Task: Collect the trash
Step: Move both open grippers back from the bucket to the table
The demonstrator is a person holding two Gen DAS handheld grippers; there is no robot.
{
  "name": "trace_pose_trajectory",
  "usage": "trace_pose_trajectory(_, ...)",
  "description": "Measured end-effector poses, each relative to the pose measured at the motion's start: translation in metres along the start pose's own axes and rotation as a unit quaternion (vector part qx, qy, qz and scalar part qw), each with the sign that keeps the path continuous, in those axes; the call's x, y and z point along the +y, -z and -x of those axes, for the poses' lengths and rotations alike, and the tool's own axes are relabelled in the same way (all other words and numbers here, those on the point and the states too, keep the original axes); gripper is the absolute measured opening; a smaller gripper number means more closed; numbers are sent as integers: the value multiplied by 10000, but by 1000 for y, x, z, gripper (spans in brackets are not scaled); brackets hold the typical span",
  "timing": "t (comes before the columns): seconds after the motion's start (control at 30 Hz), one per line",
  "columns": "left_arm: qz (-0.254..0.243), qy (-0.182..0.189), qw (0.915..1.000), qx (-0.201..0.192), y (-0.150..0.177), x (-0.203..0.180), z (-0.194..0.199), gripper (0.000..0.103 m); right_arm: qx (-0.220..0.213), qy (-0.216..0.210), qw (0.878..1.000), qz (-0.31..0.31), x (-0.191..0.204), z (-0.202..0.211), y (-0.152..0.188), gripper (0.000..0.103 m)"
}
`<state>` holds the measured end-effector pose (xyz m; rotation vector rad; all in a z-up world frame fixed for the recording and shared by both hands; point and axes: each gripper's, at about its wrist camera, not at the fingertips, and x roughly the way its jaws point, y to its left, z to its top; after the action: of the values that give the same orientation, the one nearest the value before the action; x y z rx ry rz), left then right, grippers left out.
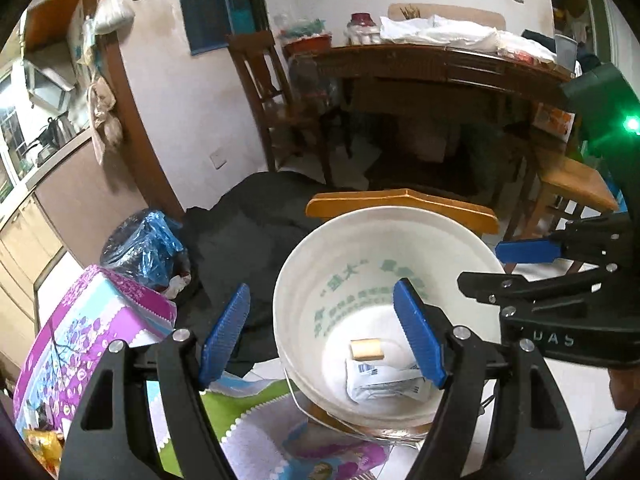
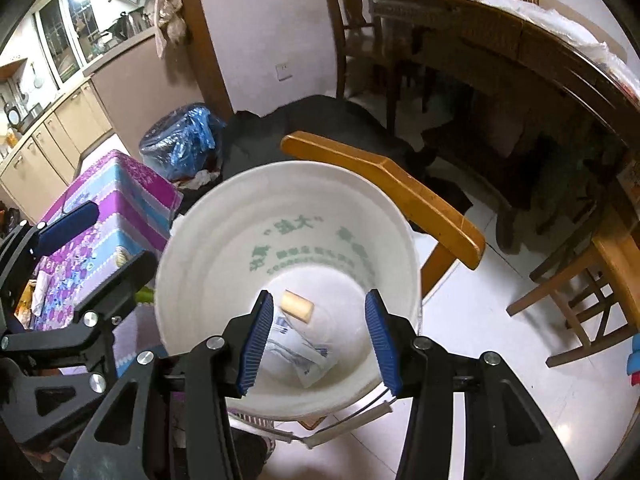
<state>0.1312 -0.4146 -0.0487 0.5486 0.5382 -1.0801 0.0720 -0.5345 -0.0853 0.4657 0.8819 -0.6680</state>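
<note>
White bucket (image 2: 224,240) rim beside wooden chair (image 2: 400,192); left tongs (image 1: 322,336) wide, right tongs (image 2: 320,344) narrower, both empty.

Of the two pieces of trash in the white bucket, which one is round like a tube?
The tan tube, short and lying on its side. The other piece, a flat white packet, has blue print.

A lived-in home — a dining room with a dark wooden table (image 1: 432,66) piled with bags and jars, wooden chairs (image 1: 276,96) on white floor tiles (image 2: 480,320), and a kitchen beyond — cabinets (image 2: 52,136), a window (image 2: 68,32), hanging utensils.
</note>
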Motion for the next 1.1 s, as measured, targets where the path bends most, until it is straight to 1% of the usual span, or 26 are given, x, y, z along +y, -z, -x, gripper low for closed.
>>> trace_pose_trajectory(0.13, 114, -134, 9998, 29, 6, 3, 7, 71, -101, -15, 9998, 175, 14, 6, 4, 49)
trace_pose_trajectory(0.33, 90, -264, 9995, -178, 18, 2, 28, 71, -182, -102, 9995, 222, 28, 13, 13, 49)
trace_pose_trajectory(0.47, 166, -411, 9986, -294, 27, 10, 42, 72, -312, 1, 9990, 322, 38, 19, 21, 49)
trace_pose_trajectory(0.53, 235, -540, 9975, -383, 34, 17, 53, 73, -433, 140, 9981, 413, 42, 24, 26, 49)
trace_pose_trajectory(0.6, 308, -701, 9960, -457, 42, 25, 63, 73, -491, 152, 9977, 450, 46, 28, 29, 49)
trace_pose_trajectory(0.73, 587, -993, 9918, -550, 60, 50, 86, 73, -576, 79, 9970, 515, 56, 35, 40, 49)
trace_pose_trajectory(0.87, 832, -1360, 9857, -538, 80, 73, 102, 73, -690, -64, 9956, 636, 79, 44, 57, 49)
trace_pose_trajectory(1.0, 965, -1690, 9795, -514, 104, 92, 117, 73, -792, -209, 9930, 855, 108, 49, 75, 49)
trace_pose_trajectory(1.1, 1182, -1888, 9738, -455, 121, 110, 128, 73, -806, -370, 9908, 1018, 132, 48, 85, 49)
